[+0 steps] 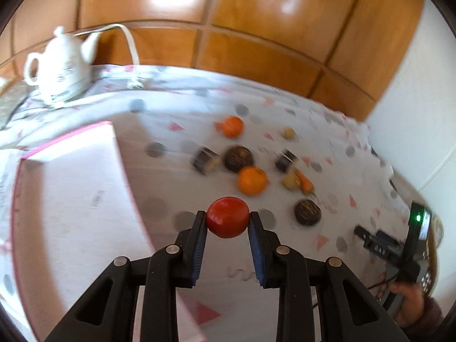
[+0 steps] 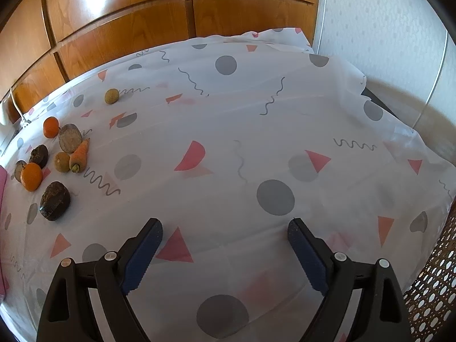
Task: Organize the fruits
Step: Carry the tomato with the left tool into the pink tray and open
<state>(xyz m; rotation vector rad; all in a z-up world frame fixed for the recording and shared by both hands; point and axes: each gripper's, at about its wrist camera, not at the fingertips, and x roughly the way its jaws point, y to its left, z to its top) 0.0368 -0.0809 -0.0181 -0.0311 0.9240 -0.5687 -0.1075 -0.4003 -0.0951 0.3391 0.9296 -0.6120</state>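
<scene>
**Carrying the red fruit to the box**

Holding a round, glossy red fruit (image 1: 227,217) clamped at the very tips of the left gripper (image 1: 227,219), blue ribbed pads (image 1: 200,245) pressing on both its sides, clear of the patterned white tablecloth (image 1: 171,188). Judging the step in hand as transport toward the pink-edged white cardboard box (image 1: 71,199) lying to the left of the tool and partly beneath it. Keeping the squeeze steady, since so shallow a tip grip probably lets a smooth round fruit roll out. Swinging left and releasing low inside the box, not over its rim. Leaving, ahead of the fingers, the two oranges (image 1: 252,180), dark brown rounds (image 1: 307,212), small carrot (image 1: 304,181) and pale nuts for later. Idling nearby, the right gripper (image 2: 225,232), jaws spread wide with nothing between them above bare cloth, fruit cluster (image 2: 54,165) well off to its left.
</scene>
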